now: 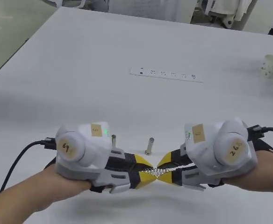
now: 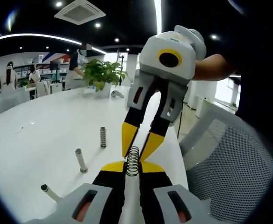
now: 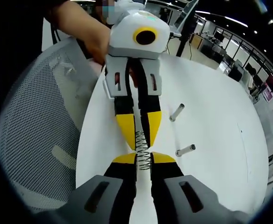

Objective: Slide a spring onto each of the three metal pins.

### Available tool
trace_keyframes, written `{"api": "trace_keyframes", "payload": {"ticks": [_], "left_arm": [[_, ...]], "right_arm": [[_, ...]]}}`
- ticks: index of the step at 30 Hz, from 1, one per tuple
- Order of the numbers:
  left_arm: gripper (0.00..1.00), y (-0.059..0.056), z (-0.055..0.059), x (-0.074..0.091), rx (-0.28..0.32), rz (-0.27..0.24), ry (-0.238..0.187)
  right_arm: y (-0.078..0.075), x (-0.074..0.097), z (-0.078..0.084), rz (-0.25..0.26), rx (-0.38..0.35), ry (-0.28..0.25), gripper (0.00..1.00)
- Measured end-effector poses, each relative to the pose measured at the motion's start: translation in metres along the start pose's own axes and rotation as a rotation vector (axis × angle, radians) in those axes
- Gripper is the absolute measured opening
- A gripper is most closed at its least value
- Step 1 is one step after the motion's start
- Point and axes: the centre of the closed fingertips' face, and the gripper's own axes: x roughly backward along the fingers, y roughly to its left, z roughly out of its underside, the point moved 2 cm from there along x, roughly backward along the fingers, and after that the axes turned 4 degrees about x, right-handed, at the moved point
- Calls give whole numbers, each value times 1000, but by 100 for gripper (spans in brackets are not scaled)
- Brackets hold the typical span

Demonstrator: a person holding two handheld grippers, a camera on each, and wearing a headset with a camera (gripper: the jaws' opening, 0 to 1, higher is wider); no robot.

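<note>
White table: pins, power strip, cup

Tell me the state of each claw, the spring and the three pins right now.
Left claw: shut on the coiled metal spring.
Right claw: shut on that spring's other end.
Far metal pin: upright, another spring on it.
Middle metal pin: upright, bare.
Near metal pin: standing, bare.

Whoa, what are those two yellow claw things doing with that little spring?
A person holds a gripper in each hand over a white table. The left gripper and the right gripper meet tip to tip, and both seem closed on one small spring between them. Three metal pins stand on the table nearby. The far pin already wears a second spring, while the middle pin and the near pin are bare.
</note>
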Motion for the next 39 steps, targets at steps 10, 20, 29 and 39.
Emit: {"api": "trace_keyframes", "payload": {"ticks": [10, 20, 29, 39], "left_arm": [[2, -1, 1, 1, -20, 13, 29], [2, -6, 3, 0, -17, 25, 38], [2, -6, 2, 3, -6, 30, 40], [2, -7, 0, 4, -7, 31, 43]], "right_arm": [[2, -2, 0, -1, -12, -8, 8], [6, 0, 3, -6, -19, -17, 10], [7, 3, 11, 4, -26, -8, 12], [5, 4, 9, 9, -4, -24, 10]]}}
